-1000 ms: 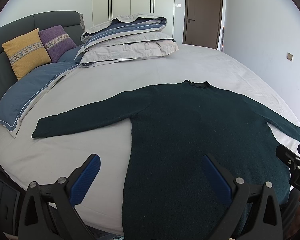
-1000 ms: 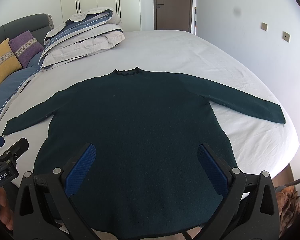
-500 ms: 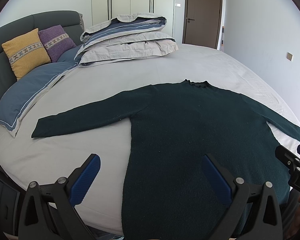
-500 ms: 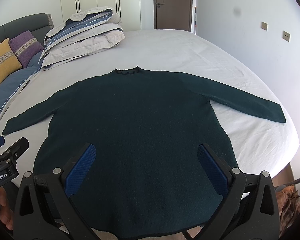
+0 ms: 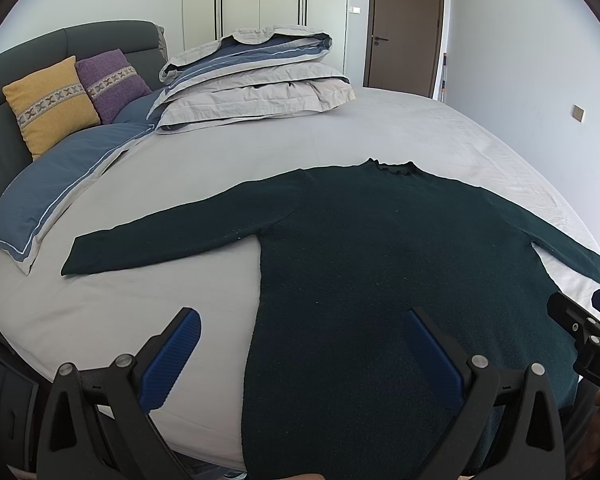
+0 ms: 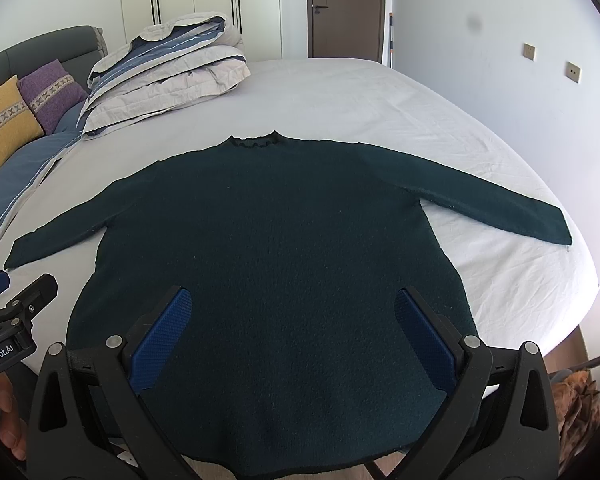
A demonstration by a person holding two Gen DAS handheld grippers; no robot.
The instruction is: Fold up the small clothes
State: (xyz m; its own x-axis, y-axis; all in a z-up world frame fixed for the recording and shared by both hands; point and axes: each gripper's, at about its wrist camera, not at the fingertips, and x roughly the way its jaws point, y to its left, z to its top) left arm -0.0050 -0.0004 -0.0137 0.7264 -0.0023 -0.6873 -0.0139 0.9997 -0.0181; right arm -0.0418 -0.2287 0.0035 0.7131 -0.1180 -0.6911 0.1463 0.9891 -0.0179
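Dark green sweater [image 6: 284, 248] lies flat, sleeves spread; both tools gape wide, empty.

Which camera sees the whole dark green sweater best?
The right wrist view: the sweater lies centred there, with collar, both sleeve ends and bottom hem showing. The left wrist view sees it off to one side, its hem hidden behind the gripper.
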